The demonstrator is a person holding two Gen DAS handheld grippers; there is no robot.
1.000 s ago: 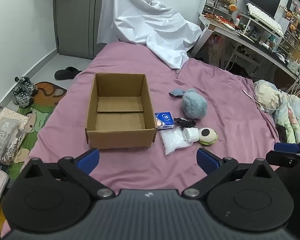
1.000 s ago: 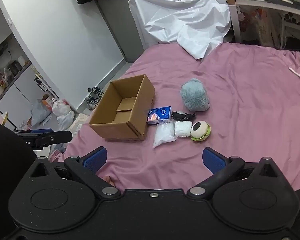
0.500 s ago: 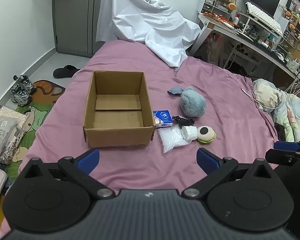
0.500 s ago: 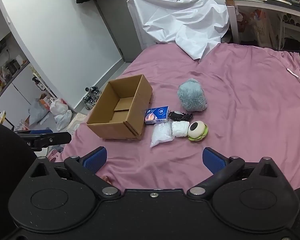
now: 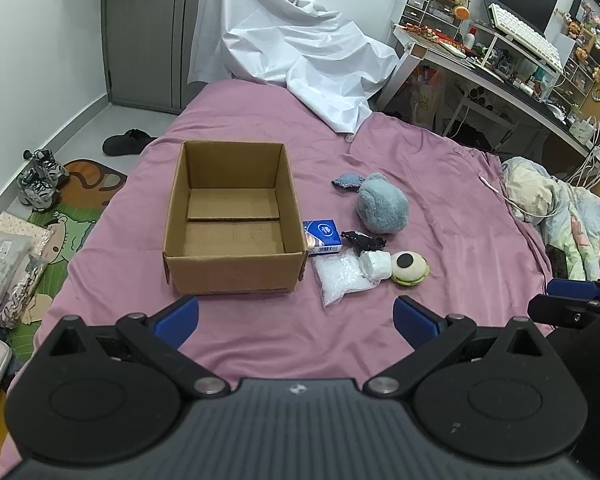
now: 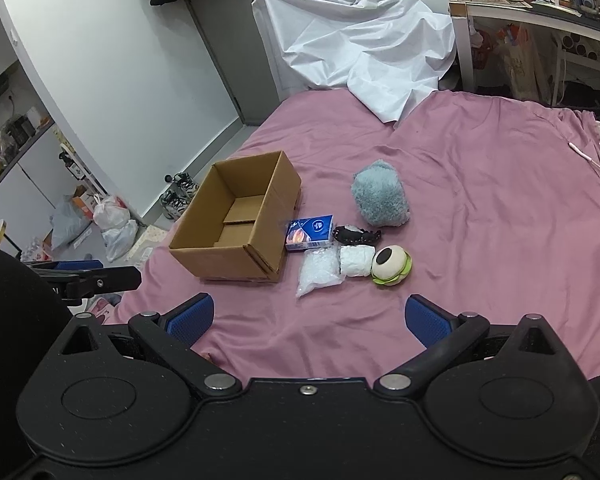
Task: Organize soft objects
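An open, empty cardboard box [image 5: 232, 224] [image 6: 240, 220] sits on the purple bedsheet [image 5: 440, 280]. To its right lie a blue tissue pack [image 5: 322, 236] [image 6: 310, 232], a clear plastic bag [image 5: 340, 280] [image 6: 320, 270], a white roll [image 5: 376, 266] [image 6: 356, 260], a one-eyed green plush [image 5: 409, 267] [image 6: 391, 264], a small black item [image 5: 364, 240] and a fluffy blue-grey plush [image 5: 382, 208] [image 6: 380, 194]. My left gripper [image 5: 296, 316] hovers open in front of the box, well short of it. My right gripper [image 6: 308, 316] is open too, held back from the items. Neither holds anything.
A white sheet [image 5: 296, 52] is draped over something at the bed's far end. A cluttered desk [image 5: 500, 60] stands at the right, a folded quilt [image 5: 560, 208] at the bed's right edge. Shoes [image 5: 40, 176] and bags lie on the floor to the left.
Both grippers have drifted back slightly, so the box and items sit a little higher and farther in each view. Nothing was picked up; jaws stay open.
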